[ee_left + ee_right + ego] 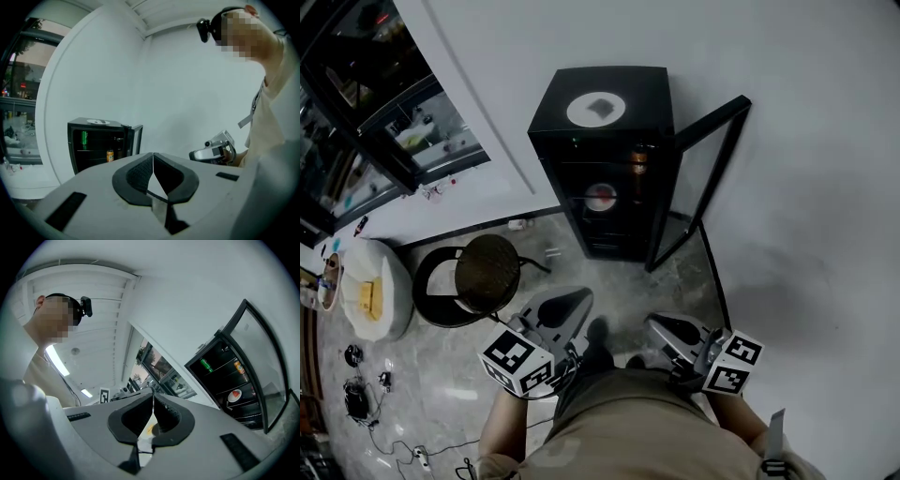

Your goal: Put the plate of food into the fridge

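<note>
A black mini fridge (600, 159) stands against the white wall with its glass door (703, 178) swung open to the right. The plate of food (601, 197) sits on a middle shelf inside and also shows in the right gripper view as a small plate (235, 394). An orange can (110, 155) stands on a shelf. Another white plate (596, 109) lies on the fridge top. My left gripper (572, 307) and right gripper (667, 328) hang near my waist, well short of the fridge. Both are shut and hold nothing, as the left jaws (153, 155) and right jaws (153, 397) show.
A round black stool (486, 272) stands left of the fridge. Further left, a white cushion (375, 286) carries yellow items. Cables and small gadgets (356, 394) lie on the glossy floor at the lower left. Glass-framed windows (375, 103) fill the upper left.
</note>
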`<state>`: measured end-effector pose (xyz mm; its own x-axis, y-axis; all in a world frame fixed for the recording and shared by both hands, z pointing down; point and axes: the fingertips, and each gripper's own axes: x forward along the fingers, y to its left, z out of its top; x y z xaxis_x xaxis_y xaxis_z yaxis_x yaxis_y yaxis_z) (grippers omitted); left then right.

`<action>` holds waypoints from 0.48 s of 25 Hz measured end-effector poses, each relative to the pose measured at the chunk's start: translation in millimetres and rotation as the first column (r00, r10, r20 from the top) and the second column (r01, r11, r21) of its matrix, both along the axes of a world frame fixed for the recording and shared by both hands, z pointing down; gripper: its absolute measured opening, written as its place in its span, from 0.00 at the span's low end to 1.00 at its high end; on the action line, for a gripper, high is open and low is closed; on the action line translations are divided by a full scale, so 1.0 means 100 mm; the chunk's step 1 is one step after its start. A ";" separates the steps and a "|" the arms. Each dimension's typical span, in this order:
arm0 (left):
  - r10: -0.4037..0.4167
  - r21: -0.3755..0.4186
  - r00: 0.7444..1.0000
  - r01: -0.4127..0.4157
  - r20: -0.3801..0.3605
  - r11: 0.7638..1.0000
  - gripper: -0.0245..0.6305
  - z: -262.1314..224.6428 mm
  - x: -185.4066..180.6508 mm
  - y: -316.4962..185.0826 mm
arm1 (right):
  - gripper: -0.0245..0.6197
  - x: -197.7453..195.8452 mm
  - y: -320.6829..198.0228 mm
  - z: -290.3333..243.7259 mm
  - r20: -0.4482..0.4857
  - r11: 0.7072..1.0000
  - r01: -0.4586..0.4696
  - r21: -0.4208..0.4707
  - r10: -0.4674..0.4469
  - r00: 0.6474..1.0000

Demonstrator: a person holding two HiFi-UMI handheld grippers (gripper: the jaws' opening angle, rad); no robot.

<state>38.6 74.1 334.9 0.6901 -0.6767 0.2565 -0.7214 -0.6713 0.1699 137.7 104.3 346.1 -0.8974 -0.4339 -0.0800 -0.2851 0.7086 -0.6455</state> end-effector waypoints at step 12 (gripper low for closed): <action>0.046 0.066 0.990 -0.056 0.135 0.996 0.05 0.05 -0.22 -0.69 | 0.07 -0.16 -0.52 0.04 -0.041 0.997 -0.072 -0.035 0.071 0.997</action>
